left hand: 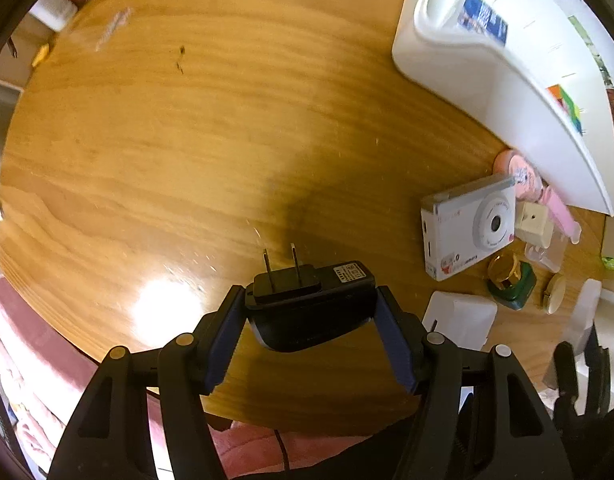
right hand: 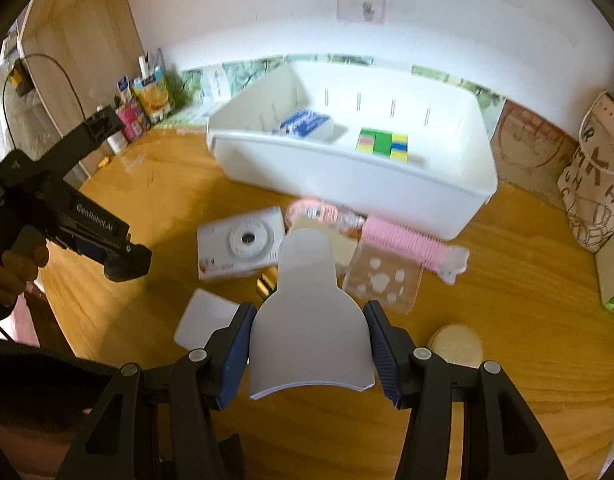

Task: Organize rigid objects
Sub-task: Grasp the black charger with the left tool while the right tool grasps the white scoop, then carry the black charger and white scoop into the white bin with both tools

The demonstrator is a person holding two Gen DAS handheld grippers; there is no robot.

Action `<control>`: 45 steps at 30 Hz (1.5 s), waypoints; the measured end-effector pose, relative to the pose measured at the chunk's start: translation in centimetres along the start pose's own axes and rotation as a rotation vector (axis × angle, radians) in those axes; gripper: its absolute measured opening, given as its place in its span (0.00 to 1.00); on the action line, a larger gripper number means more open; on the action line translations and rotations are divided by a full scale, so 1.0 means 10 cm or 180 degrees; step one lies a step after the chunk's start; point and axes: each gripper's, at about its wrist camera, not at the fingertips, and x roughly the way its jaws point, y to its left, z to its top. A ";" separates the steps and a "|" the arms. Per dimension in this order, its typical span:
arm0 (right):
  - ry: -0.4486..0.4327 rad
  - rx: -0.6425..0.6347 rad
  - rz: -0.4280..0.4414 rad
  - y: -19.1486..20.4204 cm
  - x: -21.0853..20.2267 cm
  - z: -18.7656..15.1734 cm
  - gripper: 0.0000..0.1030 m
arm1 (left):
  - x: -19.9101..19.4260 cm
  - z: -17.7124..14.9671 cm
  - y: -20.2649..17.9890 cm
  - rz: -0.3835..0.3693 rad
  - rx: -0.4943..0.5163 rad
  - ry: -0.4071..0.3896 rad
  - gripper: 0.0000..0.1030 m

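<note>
the white bin (right hand: 387, 176) at the back of the wooden table (left hand: 167, 140) already holds a blue-labelled box (right hand: 305, 122) and a coloured cube (right hand: 383, 142). the left gripper (left hand: 309, 300) pinches a black plug adapter (left hand: 311, 300), the right gripper (right hand: 307, 344) clamps a white bottle-shaped thing (right hand: 307, 320), possibly a scraper, both short of the bin. in front of the bin a white camera (right hand: 243, 242), pink comb (right hand: 411, 242), clear case (right hand: 381, 280) and more wait unsorted.

blk adapter (left hand: 311, 304), wht bin (right hand: 347, 164), pink comb (right hand: 403, 242), wood-grain table (left hand: 187, 140)
</note>
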 end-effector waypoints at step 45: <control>-0.0675 0.0183 -0.0394 -0.57 0.40 1.14 0.54 | -1.11 1.09 -1.01 -0.0273 0.0770 -0.1299 0.66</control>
